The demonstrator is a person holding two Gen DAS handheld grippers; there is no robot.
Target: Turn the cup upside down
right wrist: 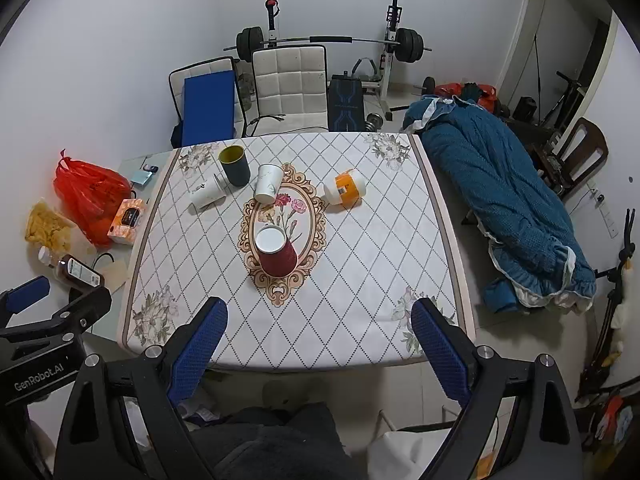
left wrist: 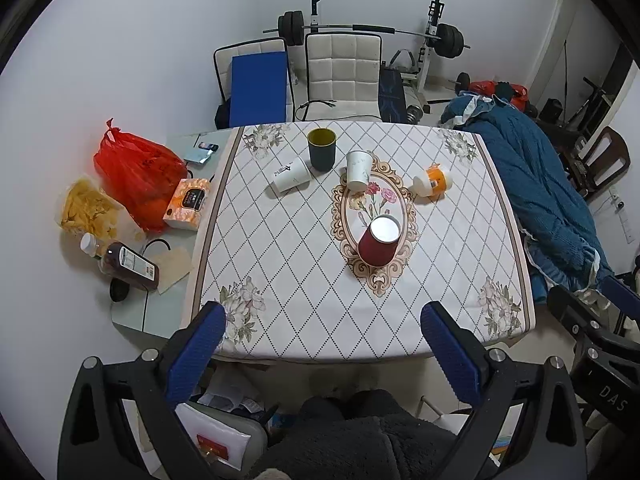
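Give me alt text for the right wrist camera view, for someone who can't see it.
A red paper cup stands upside down at the centre of a patterned tablecloth, beyond the right gripper with its jaws open and empty. Farther back are a dark cup, two white paper cups and an orange-banded cup on its side.

Black claws, blue pads.
Left claw (left wrist: 320, 350) and right claw (right wrist: 318, 350): black frames with triangular cut-outs, silver screws at the joints, textured blue fingers (right wrist: 438, 354); white "GenRobot.AI" and "DAS" lettering on the bodies; dark fleece clothing below.
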